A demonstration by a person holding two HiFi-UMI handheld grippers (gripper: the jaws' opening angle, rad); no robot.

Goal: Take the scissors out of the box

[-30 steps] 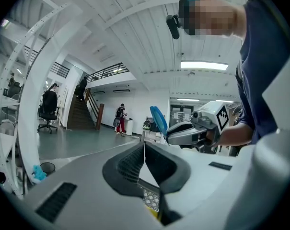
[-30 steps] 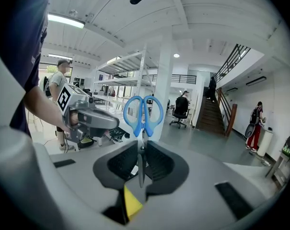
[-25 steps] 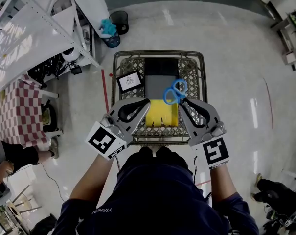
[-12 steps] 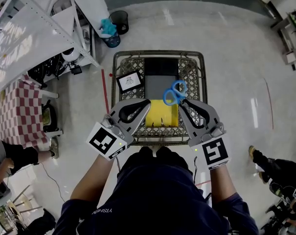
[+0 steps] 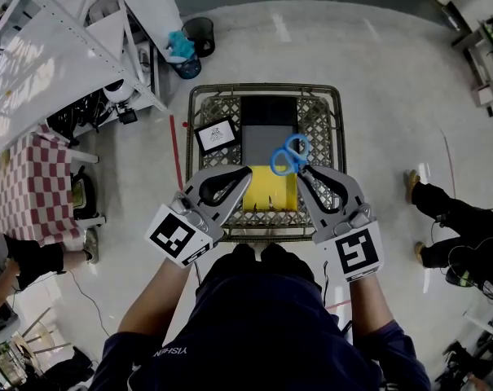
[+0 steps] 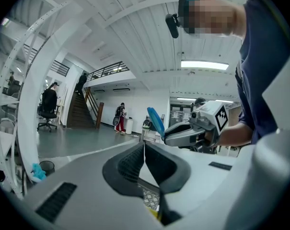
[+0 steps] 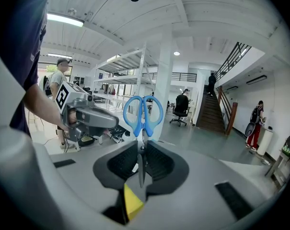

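Note:
In the head view a wire basket (image 5: 199, 104) stands on the floor in front of me, and both grippers hang over its near half. My right gripper (image 5: 302, 170) is shut on the blades of the blue-handled scissors (image 5: 291, 154), whose handles stick out past the fingertips. The right gripper view shows the scissors (image 7: 143, 114) upright, their blades pinched in the right gripper (image 7: 141, 150). My left gripper (image 5: 244, 173) is shut with nothing in it, and in its own view the left gripper (image 6: 144, 145) has its pads touching. A yellow item (image 5: 268, 191) lies in the basket below.
A black and grey flat pack (image 5: 268, 129) and a white printed card (image 5: 215, 134) lie in the basket. A white rack (image 5: 83, 39) and a dark bin (image 5: 199, 34) stand at the upper left. A person's legs (image 5: 450, 218) are at the right.
Neither gripper has moved and the scissors stay in the same grip. A person's legs have walked further into view at the right.

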